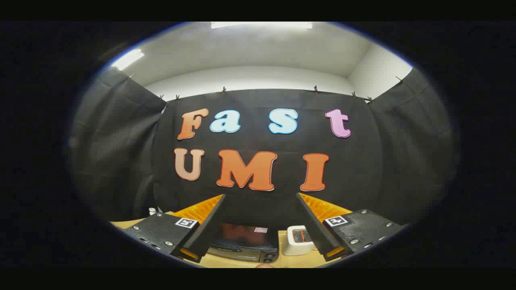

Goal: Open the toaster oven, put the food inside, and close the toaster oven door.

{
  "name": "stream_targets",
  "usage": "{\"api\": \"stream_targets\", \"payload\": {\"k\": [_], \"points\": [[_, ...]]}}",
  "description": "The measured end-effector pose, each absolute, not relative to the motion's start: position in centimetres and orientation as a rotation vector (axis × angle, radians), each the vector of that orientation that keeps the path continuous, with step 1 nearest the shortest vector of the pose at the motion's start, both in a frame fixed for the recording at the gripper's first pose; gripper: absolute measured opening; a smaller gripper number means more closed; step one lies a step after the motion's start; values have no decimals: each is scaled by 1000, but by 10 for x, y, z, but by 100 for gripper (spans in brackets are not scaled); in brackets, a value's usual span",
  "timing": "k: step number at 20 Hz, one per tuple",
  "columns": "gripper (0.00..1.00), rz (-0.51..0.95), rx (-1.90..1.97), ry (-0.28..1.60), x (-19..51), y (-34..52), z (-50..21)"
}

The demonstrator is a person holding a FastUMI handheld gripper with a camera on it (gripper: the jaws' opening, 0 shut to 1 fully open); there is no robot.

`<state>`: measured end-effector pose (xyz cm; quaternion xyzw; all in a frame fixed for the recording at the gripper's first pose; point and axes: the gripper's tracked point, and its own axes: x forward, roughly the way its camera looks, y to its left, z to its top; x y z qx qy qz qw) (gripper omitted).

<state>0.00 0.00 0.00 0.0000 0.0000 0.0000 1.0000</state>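
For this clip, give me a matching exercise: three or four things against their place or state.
Things:
1. toaster oven
2. white toaster
3. gripper
4. small white bottle

Places or states:
A. fingers spread wide, holding nothing
B. on the table beyond the fingers, door shut
C. beside the left finger, near the cloth wall
D. on the table just right of the oven

Pairs: 1-B, 2-D, 3-A, 4-C
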Motion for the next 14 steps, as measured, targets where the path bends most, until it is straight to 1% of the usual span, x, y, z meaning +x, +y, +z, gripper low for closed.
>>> {"api": "stream_targets", "payload": {"k": [14], "points": [[99,-18,26,13,-1,-6,-4]]}}
